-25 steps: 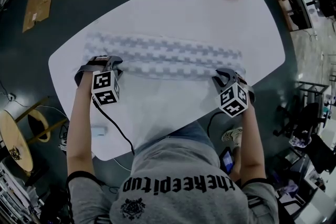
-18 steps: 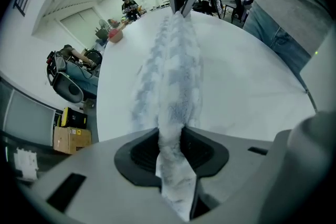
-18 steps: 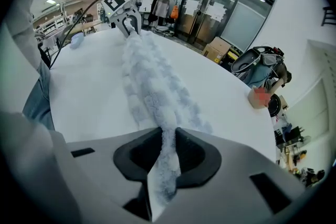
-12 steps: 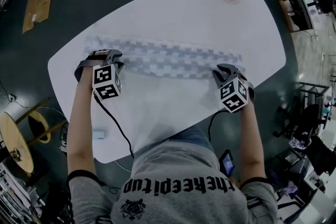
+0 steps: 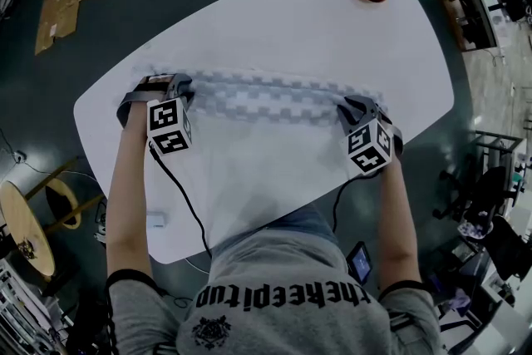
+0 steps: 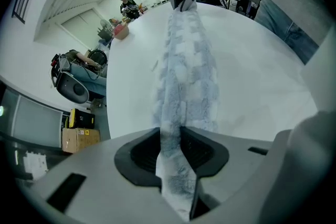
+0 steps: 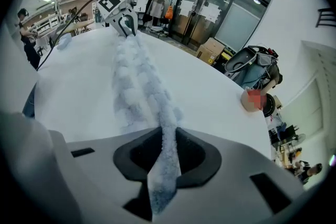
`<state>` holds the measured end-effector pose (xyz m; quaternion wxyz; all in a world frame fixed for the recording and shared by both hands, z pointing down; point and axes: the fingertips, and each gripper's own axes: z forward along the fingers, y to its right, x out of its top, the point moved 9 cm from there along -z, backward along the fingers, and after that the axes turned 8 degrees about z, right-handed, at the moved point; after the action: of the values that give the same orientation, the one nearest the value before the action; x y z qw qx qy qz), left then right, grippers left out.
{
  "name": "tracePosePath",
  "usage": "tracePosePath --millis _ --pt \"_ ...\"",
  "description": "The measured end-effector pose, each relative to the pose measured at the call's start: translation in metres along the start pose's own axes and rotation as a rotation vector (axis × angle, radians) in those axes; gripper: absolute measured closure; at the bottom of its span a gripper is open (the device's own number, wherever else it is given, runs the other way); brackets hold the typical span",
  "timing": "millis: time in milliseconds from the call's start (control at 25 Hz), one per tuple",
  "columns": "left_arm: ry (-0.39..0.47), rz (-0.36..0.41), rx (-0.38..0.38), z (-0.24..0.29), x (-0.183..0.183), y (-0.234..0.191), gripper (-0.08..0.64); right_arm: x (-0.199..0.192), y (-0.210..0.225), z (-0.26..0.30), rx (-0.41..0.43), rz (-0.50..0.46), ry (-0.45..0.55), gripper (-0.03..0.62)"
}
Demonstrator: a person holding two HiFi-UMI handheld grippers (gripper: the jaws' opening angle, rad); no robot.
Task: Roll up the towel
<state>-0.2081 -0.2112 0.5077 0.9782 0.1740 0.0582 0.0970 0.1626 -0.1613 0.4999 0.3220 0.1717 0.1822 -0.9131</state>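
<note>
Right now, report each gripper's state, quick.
Left gripper: closed on one end of the towel.
Right gripper: closed on the towel's other end.

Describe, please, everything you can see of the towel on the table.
The towel is a fluffy, soft-looking cloth with a pale grey and white checked pattern. It is gathered into a long, narrow band that runs left to right across the middle of the white table. Most of its length rests on the tabletop. The left gripper is shut on one end and the right gripper on the other, each with a bunched fold of the pile pinched between its jaws. Nothing else touches it.
</note>
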Motion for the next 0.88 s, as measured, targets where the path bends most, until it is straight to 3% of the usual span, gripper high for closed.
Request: tracePosePath --millis 400,680,880 --pt "-0.012 0.009 0.018 0.01 -0.001 -0.015 0.436 0.01 0.016 0.015 -0.037 0.013 0.01 0.512" --pt "0.111 -0.1 0.067 -0.017 -0.007 -0.011 0.392 0.004 0.021 -0.003 0.014 0.109 0.065 0.477" --pt "0.177 -0.125 0.116 -0.049 -0.003 0.001 0.377 0.006 0.012 -0.029 -0.027 0.109 0.129 0.472"
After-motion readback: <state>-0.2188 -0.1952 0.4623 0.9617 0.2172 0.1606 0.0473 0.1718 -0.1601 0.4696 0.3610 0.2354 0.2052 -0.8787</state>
